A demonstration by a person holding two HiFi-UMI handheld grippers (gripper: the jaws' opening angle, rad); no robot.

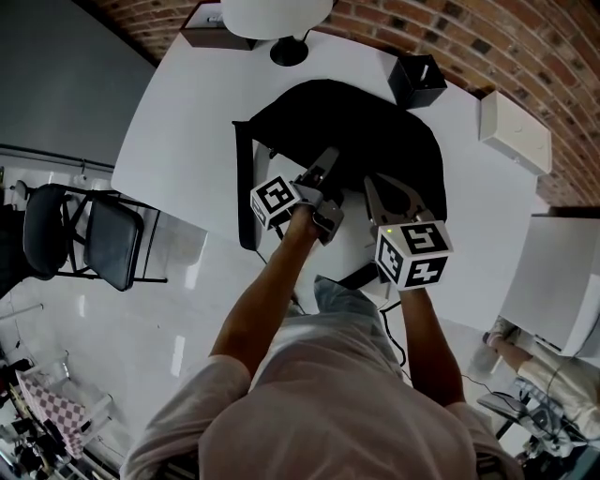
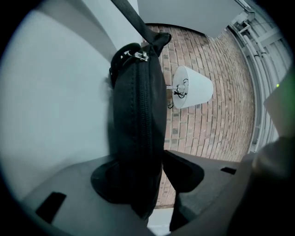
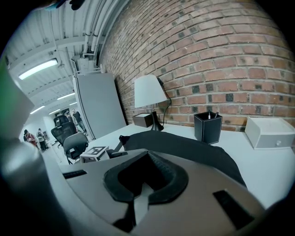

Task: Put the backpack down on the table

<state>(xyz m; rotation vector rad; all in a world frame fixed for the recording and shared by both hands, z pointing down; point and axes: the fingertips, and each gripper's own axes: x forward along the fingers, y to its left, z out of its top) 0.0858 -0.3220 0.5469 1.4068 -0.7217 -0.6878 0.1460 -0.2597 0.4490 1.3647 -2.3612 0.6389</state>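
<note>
A black backpack [image 1: 375, 131] lies flat on the white table [image 1: 187, 122], its straps hanging over the near edge. My left gripper [image 1: 328, 161] is at the pack's near edge and stands open. In the left gripper view the zippered edge of the backpack [image 2: 138, 115] runs between the jaws of my left gripper [image 2: 147, 177], with a gap on one side where the brick wall shows. My right gripper [image 1: 372, 183] hovers just over the pack's near side. In the right gripper view my right gripper [image 3: 145, 179] has its pads together with nothing in them, and the backpack [image 3: 184, 147] lies beyond.
A white lamp [image 1: 277, 14] stands at the table's far edge, with a brown box [image 1: 211, 33] beside it. Right of the pack are a black pen holder [image 1: 417, 82] and a white box [image 1: 516, 131]. A black chair [image 1: 94, 234] is on the floor at left.
</note>
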